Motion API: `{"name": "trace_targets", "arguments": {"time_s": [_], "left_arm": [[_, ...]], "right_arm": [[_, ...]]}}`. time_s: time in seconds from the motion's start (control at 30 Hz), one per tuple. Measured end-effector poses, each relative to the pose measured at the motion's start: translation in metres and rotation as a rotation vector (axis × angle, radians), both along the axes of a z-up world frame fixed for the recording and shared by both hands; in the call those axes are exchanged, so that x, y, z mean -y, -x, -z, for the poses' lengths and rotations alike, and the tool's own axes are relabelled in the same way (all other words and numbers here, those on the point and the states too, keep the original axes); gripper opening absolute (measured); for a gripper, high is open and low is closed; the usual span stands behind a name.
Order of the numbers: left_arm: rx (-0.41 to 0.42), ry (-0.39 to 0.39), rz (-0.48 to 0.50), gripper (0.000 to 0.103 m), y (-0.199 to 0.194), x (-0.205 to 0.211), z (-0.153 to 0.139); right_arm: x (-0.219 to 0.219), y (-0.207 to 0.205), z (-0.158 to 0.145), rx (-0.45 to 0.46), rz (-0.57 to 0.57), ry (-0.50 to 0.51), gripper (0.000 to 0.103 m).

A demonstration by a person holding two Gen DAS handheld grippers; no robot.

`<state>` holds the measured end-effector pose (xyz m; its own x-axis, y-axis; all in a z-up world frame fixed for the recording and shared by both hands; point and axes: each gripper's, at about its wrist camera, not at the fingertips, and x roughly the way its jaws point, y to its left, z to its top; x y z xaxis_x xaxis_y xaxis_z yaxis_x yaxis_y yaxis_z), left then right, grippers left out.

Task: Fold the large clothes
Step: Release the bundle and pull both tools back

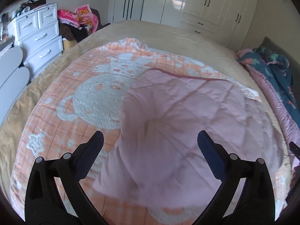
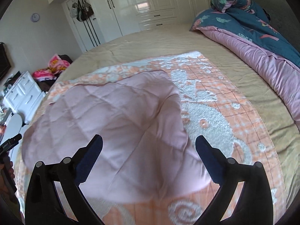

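An orange blanket with white bear shapes lies spread on the bed; it also shows in the right wrist view. Part of it is turned over, showing its quilted pink underside, blurred as if in motion. My left gripper is open and empty above the pink fold. My right gripper is open and empty above the same fold. The other gripper's tip shows at the right edge of the left wrist view and the left edge of the right wrist view.
The bed has a beige cover. A rumpled teal and pink duvet lies along its right side. A white dresser and a pile of pink clothes stand at the left. White wardrobes line the far wall.
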<state>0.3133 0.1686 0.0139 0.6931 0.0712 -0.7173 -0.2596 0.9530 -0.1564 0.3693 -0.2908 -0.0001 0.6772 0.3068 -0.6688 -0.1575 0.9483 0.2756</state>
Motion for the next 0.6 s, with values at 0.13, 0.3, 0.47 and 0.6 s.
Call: {"name": "trace_targets", "arguments": {"time_s": [0.13, 0.3, 0.47, 0.6], "left_arm": [[0.021, 0.003, 0.009, 0.094, 0.025, 0.009, -0.008], [0.041, -0.002, 0.028, 0.094, 0.052, 0.016, -0.016], [0.056, -0.032, 0.035, 0.094, 0.075, 0.022, -0.023], [0.058, -0.034, 0.040, 0.094, 0.087, 0.024, -0.024]], "right_arm": [[0.001, 0.026, -0.010, 0.019, -0.003, -0.010, 0.099], [0.002, 0.048, -0.019, 0.034, -0.008, -0.023, 0.099], [0.005, 0.067, -0.026, 0.048, -0.005, -0.028, 0.099], [0.007, 0.081, -0.026, 0.046, 0.000, -0.042, 0.099]]}}
